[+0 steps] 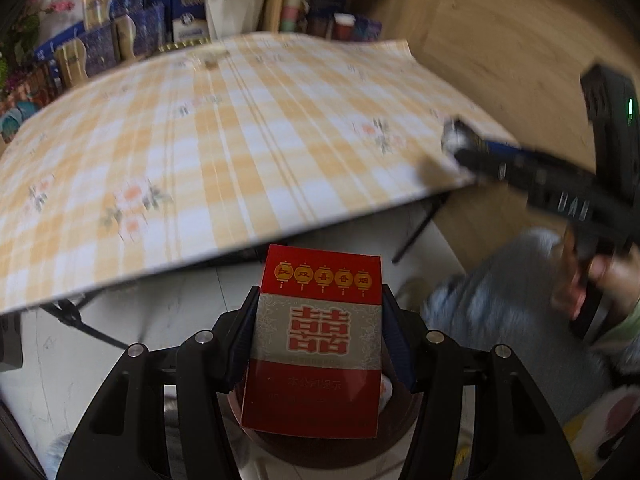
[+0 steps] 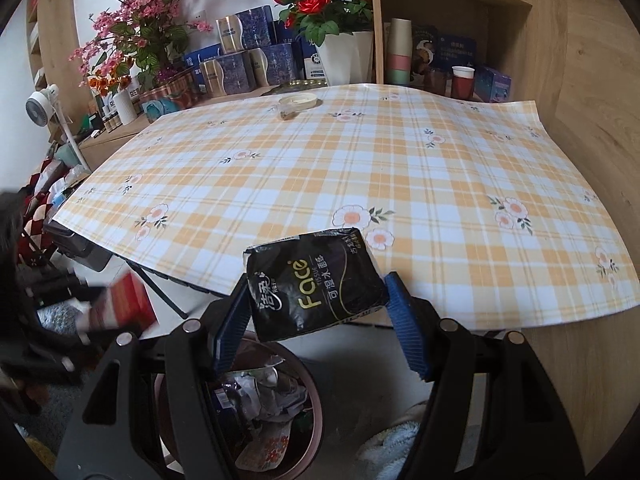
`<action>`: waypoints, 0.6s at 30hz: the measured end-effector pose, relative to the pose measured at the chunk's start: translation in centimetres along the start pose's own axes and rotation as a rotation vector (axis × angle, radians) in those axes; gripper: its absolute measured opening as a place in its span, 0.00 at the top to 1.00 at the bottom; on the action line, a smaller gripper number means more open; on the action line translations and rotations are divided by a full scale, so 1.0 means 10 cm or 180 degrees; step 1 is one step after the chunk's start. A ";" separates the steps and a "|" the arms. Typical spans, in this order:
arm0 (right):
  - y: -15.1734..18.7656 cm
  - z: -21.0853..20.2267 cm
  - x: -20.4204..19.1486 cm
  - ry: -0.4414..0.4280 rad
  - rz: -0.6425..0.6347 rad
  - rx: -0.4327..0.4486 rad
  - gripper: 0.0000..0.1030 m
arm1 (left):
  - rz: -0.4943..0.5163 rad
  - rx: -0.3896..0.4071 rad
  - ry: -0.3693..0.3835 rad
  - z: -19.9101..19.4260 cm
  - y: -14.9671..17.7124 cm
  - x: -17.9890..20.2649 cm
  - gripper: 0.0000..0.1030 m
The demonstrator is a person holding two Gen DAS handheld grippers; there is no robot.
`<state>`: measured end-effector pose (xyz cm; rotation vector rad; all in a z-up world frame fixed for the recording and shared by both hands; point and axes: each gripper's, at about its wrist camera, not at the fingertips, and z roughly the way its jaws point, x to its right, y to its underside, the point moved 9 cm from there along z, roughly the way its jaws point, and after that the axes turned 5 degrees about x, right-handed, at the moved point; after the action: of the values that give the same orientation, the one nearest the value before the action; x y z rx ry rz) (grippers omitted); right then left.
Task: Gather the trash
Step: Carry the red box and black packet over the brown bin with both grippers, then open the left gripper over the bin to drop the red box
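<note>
- Trash is in both grippers now, and the bin [image 2: 240,408], a round brown-rimmed tub on the floor just off the near edge of the table, is the thing to place everything by.
- Left gripper [image 1: 318,336] has its fingers clamped on a red cigarette pack [image 1: 316,344], gripped by its two long sides and standing upright; in the left wrist view the pack hangs right above the bin's rim [image 1: 332,446].
- Right gripper [image 2: 316,300] squeezes a black tissue packet [image 2: 316,284] between its blue pads [image 2: 230,324]; the soft wrapper bulges and tilts a little. It sits above the gap between the table edge and the bin, nearer the table than the left one is.
- Bin already holds crumpled paper and wrappers, so there is room only on top of that heap.
- On the checked tablecloth [image 2: 440,184], far from the bin at the back edge, a small pale lid-like piece [image 2: 298,101] lies alone; it looks like the only stray left there, though I cannot say what it is.
- I judge the step to be the carry-and-drop: both pieces picked up, neither let go.
- Next, each gripper needs its load fully over the bin's mouth, then the fingers spread so the piece falls in; the right one seems to need more travel toward the bin first.
</note>
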<state>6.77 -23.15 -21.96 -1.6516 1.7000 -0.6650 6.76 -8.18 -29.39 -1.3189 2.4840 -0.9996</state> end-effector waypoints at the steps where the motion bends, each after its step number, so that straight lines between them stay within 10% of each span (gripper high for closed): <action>1: 0.01 -0.01 0.00 0.0001 0.0011 0.0000 0.35 | 0.0006 -0.0058 0.0010 0.05 0.08 0.02 0.46; 18: 0.21 0.03 -0.01 -0.0004 0.0010 -0.0113 0.36 | -0.0046 -0.0856 0.0063 0.72 0.69 0.01 0.46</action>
<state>5.60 -22.85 -23.75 -1.6730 1.7224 -0.6356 5.06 -9.10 -39.21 -1.4055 2.7021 -0.7018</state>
